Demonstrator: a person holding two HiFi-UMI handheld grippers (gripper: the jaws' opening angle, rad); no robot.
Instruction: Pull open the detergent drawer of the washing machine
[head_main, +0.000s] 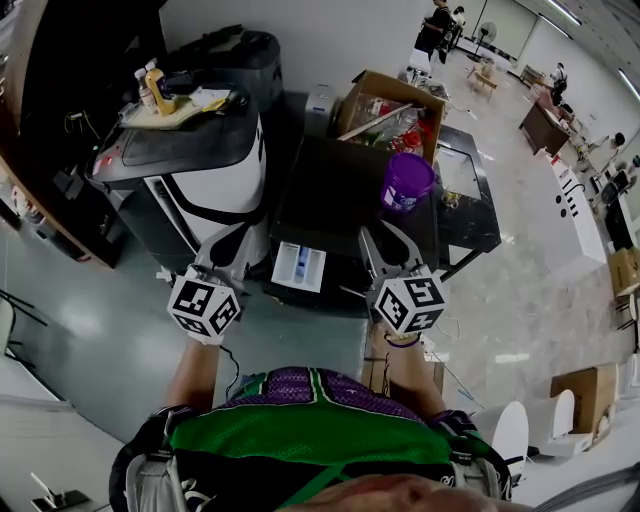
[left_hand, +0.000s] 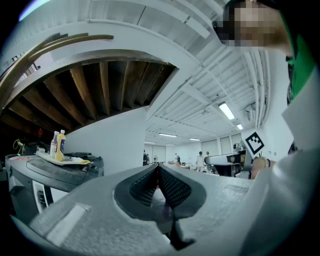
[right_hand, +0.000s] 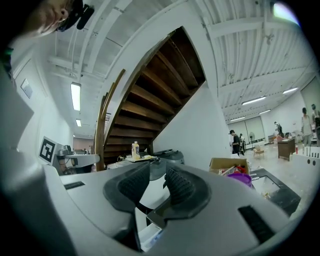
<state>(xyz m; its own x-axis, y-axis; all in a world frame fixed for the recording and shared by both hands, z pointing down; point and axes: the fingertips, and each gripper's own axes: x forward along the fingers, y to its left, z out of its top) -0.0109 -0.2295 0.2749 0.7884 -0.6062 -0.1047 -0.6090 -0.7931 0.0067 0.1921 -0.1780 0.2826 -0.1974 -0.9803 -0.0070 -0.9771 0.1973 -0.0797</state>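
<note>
Detergent drawer (head_main: 298, 266) out of washing machine (head_main: 330, 190); left gripper (left_hand: 158, 169) fingers pressed together; right gripper (right_hand: 157, 172) fingers narrowly apart, empty.

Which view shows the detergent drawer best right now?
Head view: the detergent drawer sits pulled out from the front of the washing machine, its compartments seen from above. Right gripper view catches only a white-and-blue sliver of it below its jaws. Left gripper view doesn't show it.
</note>
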